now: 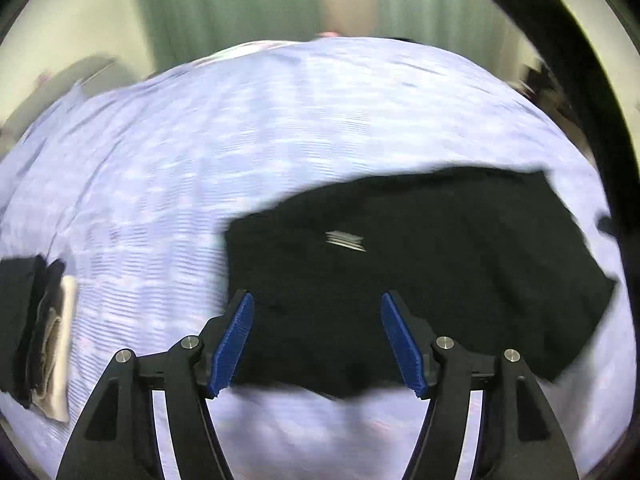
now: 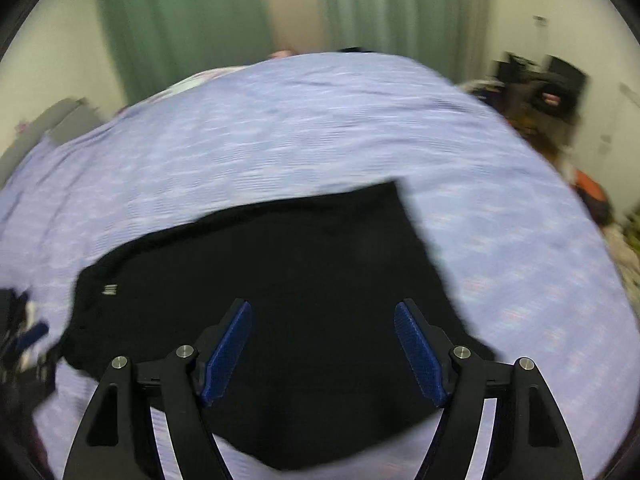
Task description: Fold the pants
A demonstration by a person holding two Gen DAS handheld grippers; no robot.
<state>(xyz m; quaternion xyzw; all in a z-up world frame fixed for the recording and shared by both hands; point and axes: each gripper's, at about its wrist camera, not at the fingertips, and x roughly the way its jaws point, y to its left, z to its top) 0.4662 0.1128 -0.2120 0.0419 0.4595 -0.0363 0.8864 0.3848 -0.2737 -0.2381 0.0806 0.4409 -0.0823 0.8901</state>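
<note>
Both tools wide, seemingly above pants.

Lavender-covered bed, black pants spread flat on it, folded garments near its left edge.

Matt black cloth pants on lilac woven bedsheet; ribbed blue pads, matt black plastic claw.

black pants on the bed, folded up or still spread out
Folded, it seems: the black pants lie as one compact block on the lavender bedspread, no separate legs showing. Motion blur hides the layers.
</note>
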